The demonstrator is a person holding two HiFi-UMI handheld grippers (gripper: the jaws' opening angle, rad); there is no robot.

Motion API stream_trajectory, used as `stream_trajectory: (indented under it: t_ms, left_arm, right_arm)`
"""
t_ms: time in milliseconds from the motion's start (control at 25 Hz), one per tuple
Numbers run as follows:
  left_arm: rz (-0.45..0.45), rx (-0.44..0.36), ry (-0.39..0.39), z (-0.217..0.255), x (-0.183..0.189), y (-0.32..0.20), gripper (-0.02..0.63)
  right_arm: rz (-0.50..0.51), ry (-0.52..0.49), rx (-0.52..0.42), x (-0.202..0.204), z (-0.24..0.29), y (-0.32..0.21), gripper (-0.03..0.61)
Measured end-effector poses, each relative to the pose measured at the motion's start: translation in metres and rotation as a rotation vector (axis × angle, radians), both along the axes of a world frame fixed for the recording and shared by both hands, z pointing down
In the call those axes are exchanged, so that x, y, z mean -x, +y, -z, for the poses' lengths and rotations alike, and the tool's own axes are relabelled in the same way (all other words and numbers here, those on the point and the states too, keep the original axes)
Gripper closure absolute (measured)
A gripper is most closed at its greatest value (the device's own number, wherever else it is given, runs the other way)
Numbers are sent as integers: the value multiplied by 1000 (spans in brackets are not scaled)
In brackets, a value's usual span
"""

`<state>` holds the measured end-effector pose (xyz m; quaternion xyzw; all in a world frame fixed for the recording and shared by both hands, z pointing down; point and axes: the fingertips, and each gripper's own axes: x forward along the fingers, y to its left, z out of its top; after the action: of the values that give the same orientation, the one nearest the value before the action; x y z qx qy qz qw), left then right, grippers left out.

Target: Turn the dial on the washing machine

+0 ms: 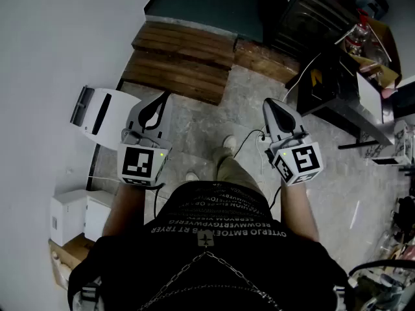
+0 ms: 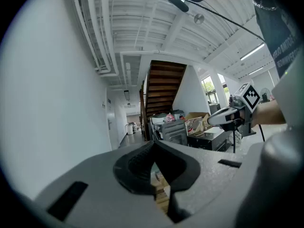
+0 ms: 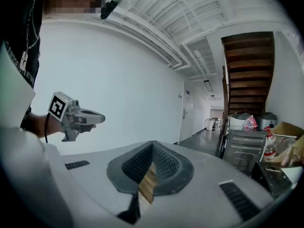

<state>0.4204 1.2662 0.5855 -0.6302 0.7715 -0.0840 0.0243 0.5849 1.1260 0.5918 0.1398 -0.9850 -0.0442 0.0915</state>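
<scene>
Head view: two claws point toward 12 o'clock above the stone floor [image 1: 214, 118], the left claw [image 1: 162, 98] at 9 o'clock and the right claw [image 1: 268, 103] at 3 o'clock. Two wooden steps [image 1: 181, 60] lie at 11 o'clock, and two shoes [image 1: 228, 142] show near centre.

Left gripper view: the left claw's jaws meet at the tips and hold nothing. One staircase [image 2: 161, 87] rises at 12 o'clock.

Right gripper view: the right claw's jaws are likewise closed and empty. At 4 o'clock one bottle [image 3: 270, 146] stands beside one cardboard box [image 3: 287, 129], whose contents are unclear.

The washing machine's dial cannot be made out in any view.
</scene>
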Motion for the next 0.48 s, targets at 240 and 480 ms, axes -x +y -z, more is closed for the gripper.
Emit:
stream_trajectory:
  t_ms: [240, 480]
  left_arm:
    - [18, 30, 13, -9, 14, -43, 607]
    - [21, 56, 19, -11, 44, -120, 607]
  right_arm:
    - [37, -22, 50, 15, -10, -45, 581]
    - [44, -4, 27, 43, -28, -115, 581]
